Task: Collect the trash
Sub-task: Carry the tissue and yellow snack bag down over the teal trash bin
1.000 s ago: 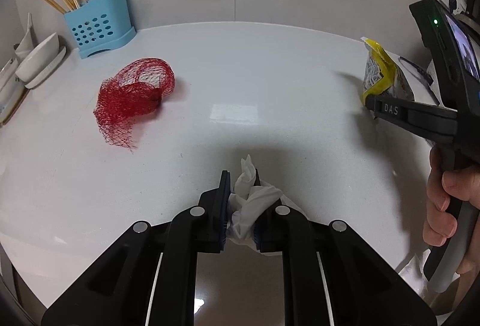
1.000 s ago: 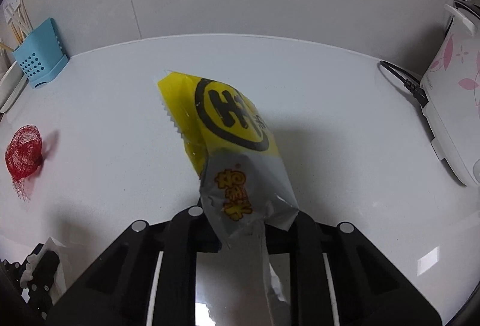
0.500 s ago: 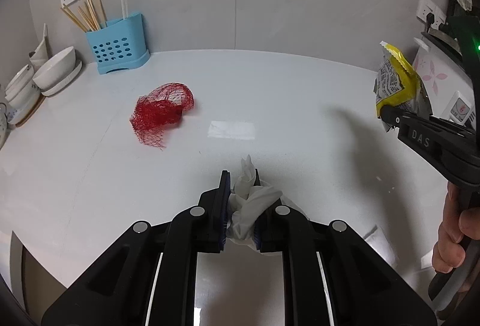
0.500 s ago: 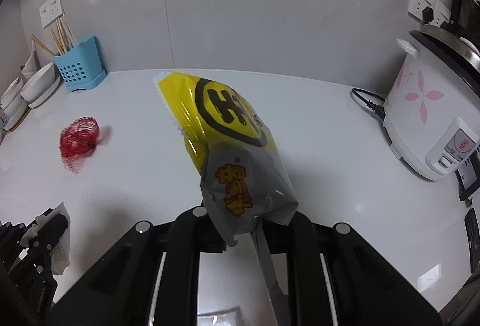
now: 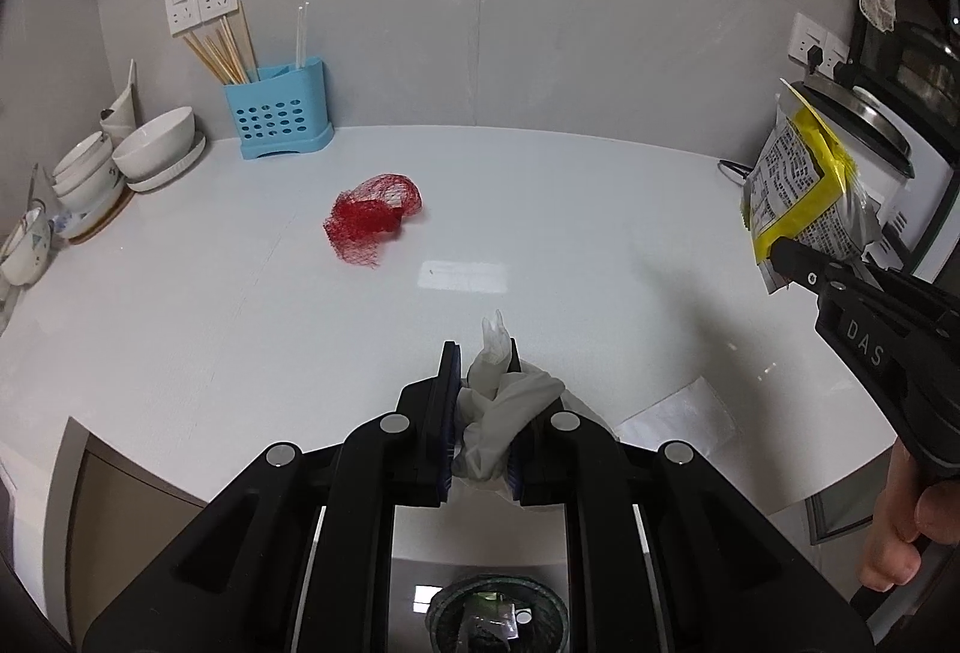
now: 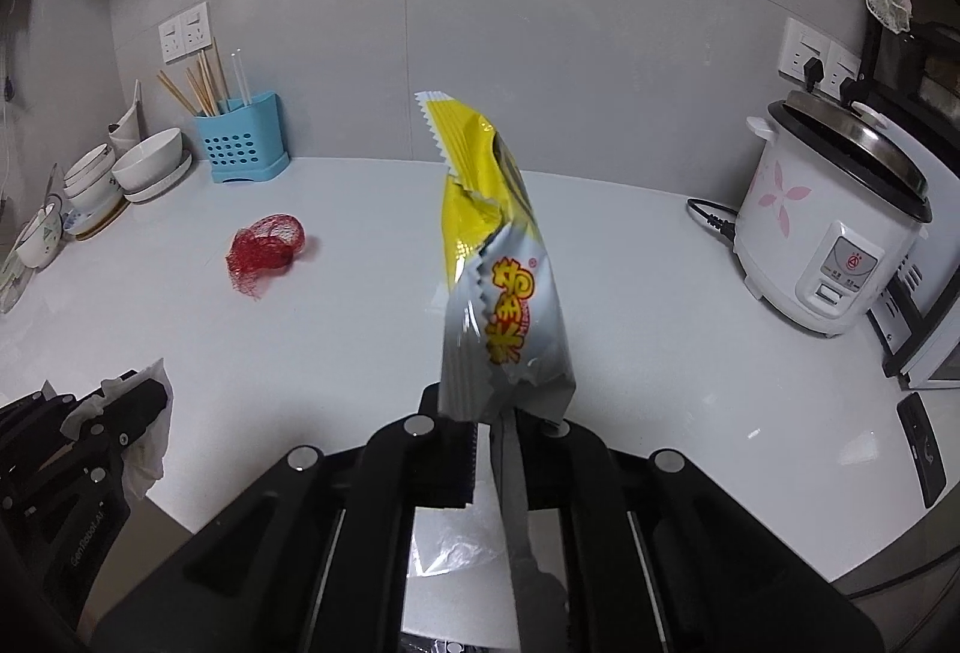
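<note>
My left gripper is shut on a crumpled white tissue, held above the white counter's front edge. From the right wrist view the same left gripper shows at lower left with the tissue hanging from it. My right gripper pinches the bottom of a yellow and silver snack wrapper, and its jaws are closing tighter on it. The wrapper stands upright, edge-on. It appears again as the wrapper at the right of the left wrist view. A red mesh net lies loose on the counter.
A blue utensil holder and stacked white bowls stand at the back left. A white rice cooker sits at the right with its cord. A clear plastic sheet lies near the counter's front edge. A person's hand grips the right tool.
Both grippers have pulled back from the counter and risen, each keeping its piece of trash. The counter's front edge now shows. The wrapper has turned edge-on in the right gripper.
</note>
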`<state>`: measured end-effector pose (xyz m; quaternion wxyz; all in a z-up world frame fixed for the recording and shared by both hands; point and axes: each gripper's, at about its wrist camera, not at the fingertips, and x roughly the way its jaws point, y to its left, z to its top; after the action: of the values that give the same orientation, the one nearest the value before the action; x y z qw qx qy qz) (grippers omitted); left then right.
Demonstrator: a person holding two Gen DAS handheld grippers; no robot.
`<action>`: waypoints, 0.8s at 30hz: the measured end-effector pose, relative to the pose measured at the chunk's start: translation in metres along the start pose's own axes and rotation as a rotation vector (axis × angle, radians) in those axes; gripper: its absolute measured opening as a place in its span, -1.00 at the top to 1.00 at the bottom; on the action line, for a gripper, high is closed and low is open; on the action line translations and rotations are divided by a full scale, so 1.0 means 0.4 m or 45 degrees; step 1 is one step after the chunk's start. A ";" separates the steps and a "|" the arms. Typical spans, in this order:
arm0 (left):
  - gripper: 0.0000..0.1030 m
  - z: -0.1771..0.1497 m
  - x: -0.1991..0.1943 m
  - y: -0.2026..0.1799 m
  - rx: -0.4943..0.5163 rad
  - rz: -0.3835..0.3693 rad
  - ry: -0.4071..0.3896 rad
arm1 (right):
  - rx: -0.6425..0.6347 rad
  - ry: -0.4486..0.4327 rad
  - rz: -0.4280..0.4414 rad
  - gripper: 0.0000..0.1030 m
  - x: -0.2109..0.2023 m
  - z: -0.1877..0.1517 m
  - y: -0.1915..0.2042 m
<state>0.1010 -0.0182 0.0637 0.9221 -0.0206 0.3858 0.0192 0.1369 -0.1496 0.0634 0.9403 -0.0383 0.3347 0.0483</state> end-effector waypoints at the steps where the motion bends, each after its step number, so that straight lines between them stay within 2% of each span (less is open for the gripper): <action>1: 0.76 -0.010 -0.014 0.003 -0.002 -0.002 -0.003 | -0.005 -0.011 0.005 0.93 -0.017 -0.011 0.007; 5: 0.76 -0.065 -0.060 0.016 -0.020 -0.019 -0.004 | -0.017 -0.033 0.034 0.93 -0.077 -0.073 0.033; 14: 0.76 -0.243 -0.145 0.040 -0.043 -0.057 -0.027 | -0.018 -0.080 0.115 0.93 -0.208 -0.278 0.058; 24: 0.76 -0.451 -0.202 0.037 -0.028 -0.077 -0.041 | -0.072 -0.107 0.085 0.93 -0.284 -0.492 0.089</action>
<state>-0.0849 -0.0146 -0.0057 0.9281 -0.0422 0.3699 -0.0040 -0.0781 -0.1422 -0.0180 0.9500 -0.0517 0.2944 0.0907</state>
